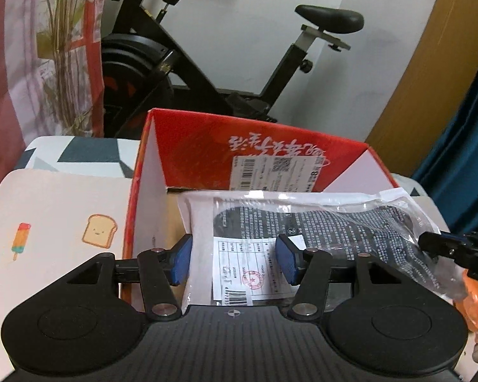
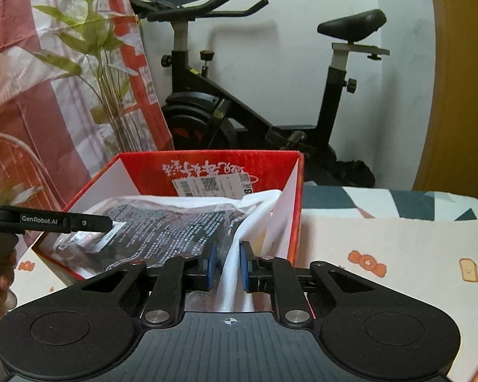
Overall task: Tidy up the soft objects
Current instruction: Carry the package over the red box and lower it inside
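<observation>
Exercise bike (image 2: 264,102) up top; red box (image 2: 207,165) mid-frame. Right gripper (image 2: 228,265) pinches the plastic packet's (image 1: 302,222) white edge, probably; left gripper (image 1: 234,259) gapes wide over its near end.

1. A flat surface carries everything; it is covered by a white cloth with grey and dark teal geometric patches (image 2: 398,199), also seen at the far left in the left wrist view (image 1: 76,156)
2. Over that cloth lies a pale pink mat printed with small cartoon toast, popsicle and candy figures (image 1: 57,210), which spreads toward the near edge (image 2: 398,248)
3. A red cardboard box with white inner walls and open top (image 1: 207,146) stands directly on the mat, a shipping label stuck on its far inner wall; the mat shows on both sides of it (image 2: 298,197)
</observation>
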Available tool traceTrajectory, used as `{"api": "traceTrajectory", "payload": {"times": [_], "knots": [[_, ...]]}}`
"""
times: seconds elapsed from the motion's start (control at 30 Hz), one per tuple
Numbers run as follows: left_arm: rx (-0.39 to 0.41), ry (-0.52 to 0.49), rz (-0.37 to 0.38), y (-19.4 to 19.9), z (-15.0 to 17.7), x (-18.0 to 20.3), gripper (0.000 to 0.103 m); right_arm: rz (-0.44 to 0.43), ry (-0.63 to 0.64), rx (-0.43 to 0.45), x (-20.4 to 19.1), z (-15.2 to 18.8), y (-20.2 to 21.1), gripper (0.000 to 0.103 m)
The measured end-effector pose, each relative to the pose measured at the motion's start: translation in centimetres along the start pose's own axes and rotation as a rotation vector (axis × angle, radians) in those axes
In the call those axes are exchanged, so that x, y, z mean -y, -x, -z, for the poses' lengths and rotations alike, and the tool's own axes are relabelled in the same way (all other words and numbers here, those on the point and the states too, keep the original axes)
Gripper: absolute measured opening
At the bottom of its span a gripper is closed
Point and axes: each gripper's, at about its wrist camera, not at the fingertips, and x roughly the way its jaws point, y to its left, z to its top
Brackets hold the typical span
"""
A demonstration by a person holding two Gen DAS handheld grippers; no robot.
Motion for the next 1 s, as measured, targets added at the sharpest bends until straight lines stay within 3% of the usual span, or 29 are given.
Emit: {"api": "traceTrajectory", "payload": {"times": [0.3,0.5,1.0], "knots": [[0.032,-0.019,-0.007,1.0,-0.3,-0.3,0.059,0.016,0.017,-0.076,0.3,-1.4,-2.5,0.010],[0.017,-0.013,-0.017,0.3,0.2,-0.5,0.058,0.022,0.090,-0.142,-1.6,-2.4,-5.7,0.009],[0.014,-0.083,-0.077,-0.6,0.0,0.3,0.058,0.081,0.264,-0.487,-3.9,-2.2,-13.0,0.007]]}}
